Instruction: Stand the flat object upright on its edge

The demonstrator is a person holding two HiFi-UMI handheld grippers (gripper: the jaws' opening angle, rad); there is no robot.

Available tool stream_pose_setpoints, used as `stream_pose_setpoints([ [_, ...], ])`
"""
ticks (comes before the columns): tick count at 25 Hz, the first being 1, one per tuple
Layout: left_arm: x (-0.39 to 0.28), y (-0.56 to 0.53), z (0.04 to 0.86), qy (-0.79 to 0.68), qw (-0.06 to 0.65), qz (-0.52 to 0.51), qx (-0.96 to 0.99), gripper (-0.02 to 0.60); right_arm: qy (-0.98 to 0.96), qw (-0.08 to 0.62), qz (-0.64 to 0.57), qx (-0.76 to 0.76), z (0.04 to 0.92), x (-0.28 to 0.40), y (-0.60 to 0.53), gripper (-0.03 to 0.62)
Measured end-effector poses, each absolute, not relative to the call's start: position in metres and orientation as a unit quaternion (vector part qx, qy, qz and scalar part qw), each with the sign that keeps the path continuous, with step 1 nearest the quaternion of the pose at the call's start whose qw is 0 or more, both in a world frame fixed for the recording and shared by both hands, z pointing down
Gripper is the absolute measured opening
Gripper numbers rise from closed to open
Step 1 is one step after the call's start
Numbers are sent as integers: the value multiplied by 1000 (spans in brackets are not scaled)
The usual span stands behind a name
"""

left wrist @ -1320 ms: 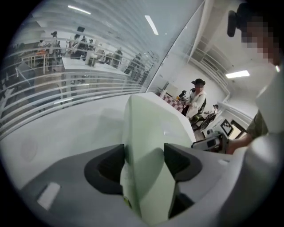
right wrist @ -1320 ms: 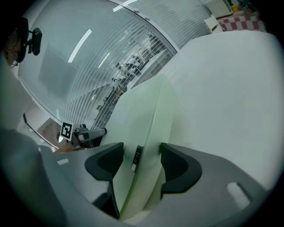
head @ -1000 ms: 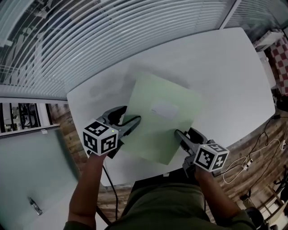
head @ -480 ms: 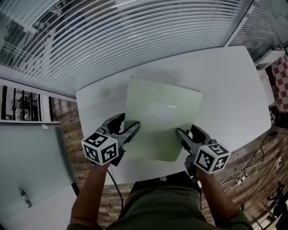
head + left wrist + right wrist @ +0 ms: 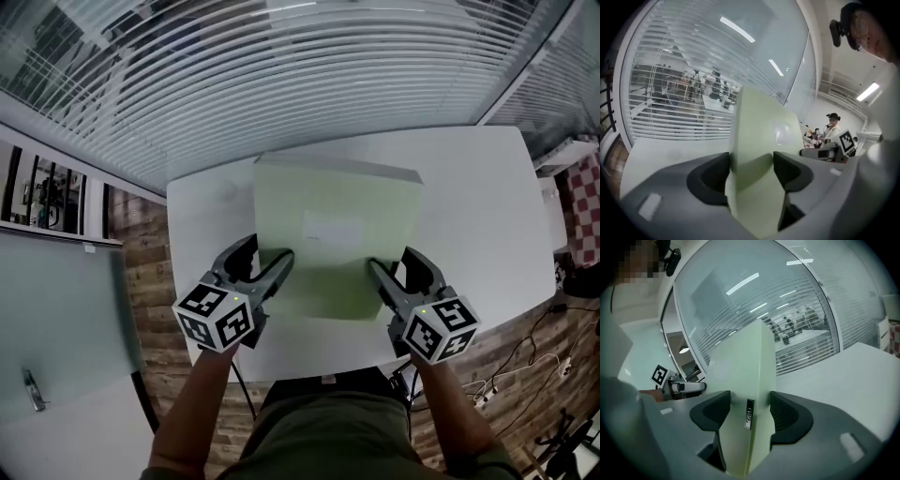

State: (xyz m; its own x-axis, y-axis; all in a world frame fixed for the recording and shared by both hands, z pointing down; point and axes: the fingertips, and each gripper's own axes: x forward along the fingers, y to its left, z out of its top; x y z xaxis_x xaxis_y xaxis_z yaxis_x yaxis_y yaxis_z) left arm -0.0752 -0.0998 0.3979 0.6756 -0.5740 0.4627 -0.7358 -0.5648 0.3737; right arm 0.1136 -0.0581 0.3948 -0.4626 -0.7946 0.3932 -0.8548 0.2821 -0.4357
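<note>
The flat object (image 5: 333, 230) is a thin pale green slab with a white label on its face. It is tilted up off the white table (image 5: 469, 187), its far edge raised and showing its thickness. My left gripper (image 5: 264, 255) is shut on its left side, and my right gripper (image 5: 394, 264) is shut on its right side. In the left gripper view the slab (image 5: 759, 136) rises between the jaws of the left gripper (image 5: 751, 171). In the right gripper view the slab's edge (image 5: 747, 376), which carries a small dark logo, is clamped in the right gripper (image 5: 749, 413).
Slatted blinds (image 5: 309, 75) run behind the table's far edge. Wooden floor (image 5: 141, 272) shows to the left of the table and cables (image 5: 506, 375) lie on the floor at the right. A red checkered thing (image 5: 586, 187) sits at the right edge.
The slab lay turned at an angle on the table. It has since swung square to me and its far edge has lifted. Both grippers stay clamped on its sides.
</note>
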Motion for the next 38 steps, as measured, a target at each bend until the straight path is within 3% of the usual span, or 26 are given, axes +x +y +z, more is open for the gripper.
stream_pose_setpoints([
  [38, -83, -103, 396, -478, 228, 85, 844, 279, -885, 81, 60, 455, 370, 99, -113, 262],
])
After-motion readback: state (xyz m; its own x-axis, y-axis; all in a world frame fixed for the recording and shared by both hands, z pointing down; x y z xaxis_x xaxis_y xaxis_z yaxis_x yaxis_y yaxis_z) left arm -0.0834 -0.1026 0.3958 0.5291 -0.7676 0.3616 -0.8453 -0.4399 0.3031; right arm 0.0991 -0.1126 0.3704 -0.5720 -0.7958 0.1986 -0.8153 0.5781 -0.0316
